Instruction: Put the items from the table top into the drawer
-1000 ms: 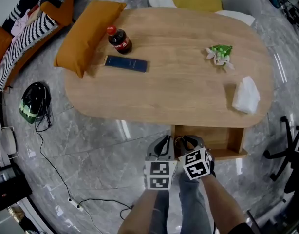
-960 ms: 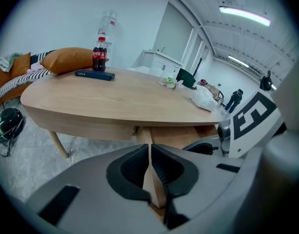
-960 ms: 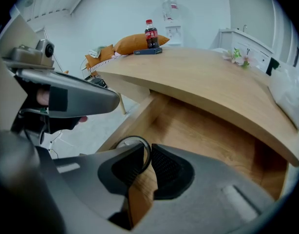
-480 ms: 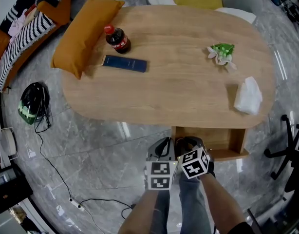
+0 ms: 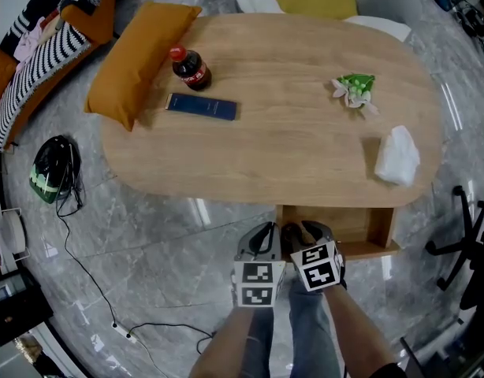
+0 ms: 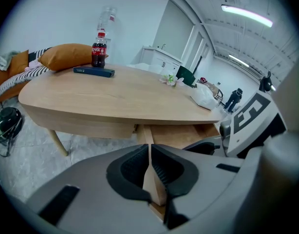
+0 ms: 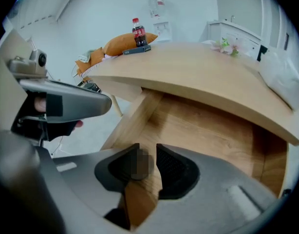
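On the oval wooden table (image 5: 289,132) lie a cola bottle (image 5: 191,67), a dark blue book (image 5: 201,106), a small flower sprig (image 5: 354,89) and a crumpled white bag (image 5: 398,156). Under the table's near edge the drawer (image 5: 368,231) stands pulled out and looks empty. Both grippers hang side by side at its front left corner. My left gripper (image 6: 149,162) is shut, its pads meeting with nothing held. My right gripper (image 7: 148,162) has just been opening; only the drawer's wooden floor (image 7: 203,130) shows through the gap and the pads press on nothing.
An orange cushion (image 5: 135,57) overlaps the table's far left end. A helmet (image 5: 50,168) and a cable lie on the grey floor to the left. A black chair base (image 5: 463,242) stands right of the drawer. A striped sofa (image 5: 37,61) is at the far left.
The right gripper's jaws stand wider apart than before, and its marker cube has rolled slightly. The left gripper and the things on the table have stayed put.
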